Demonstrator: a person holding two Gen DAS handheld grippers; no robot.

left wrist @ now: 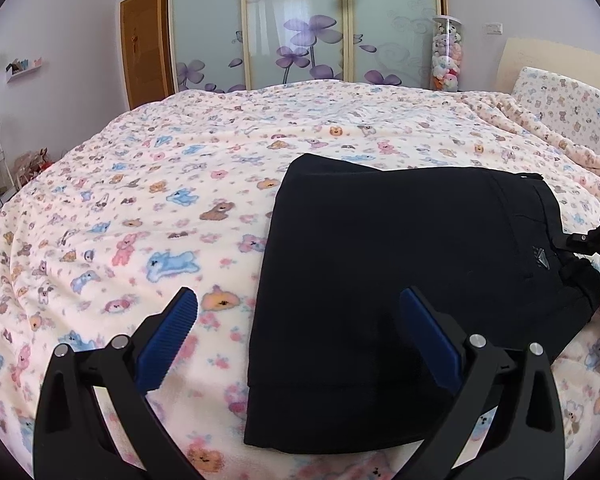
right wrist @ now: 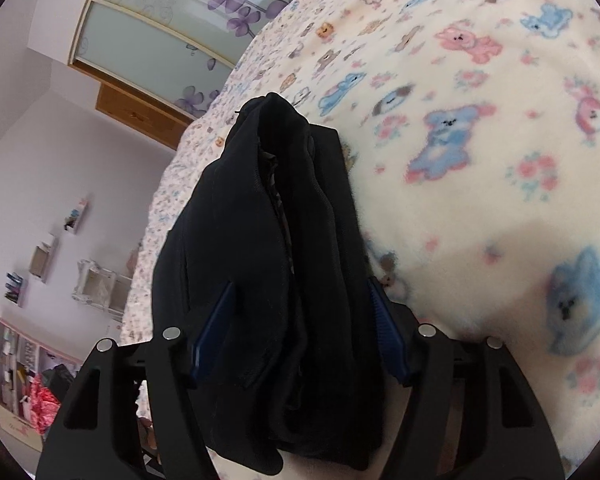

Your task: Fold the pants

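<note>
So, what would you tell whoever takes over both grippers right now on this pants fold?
Left gripper: open, empty, hovering over the near left edge of the pants.
Right gripper: jaws straddle the thick waistband end of the pants; whether the pads are pressing is not clear.
Pants: black, lying on the bear-print blanket as a compact layered rectangle.
Done: the pants look folded over at least once.
Left: probably settle or finish the fold from the waistband end, then release and flatten the stack.
</note>
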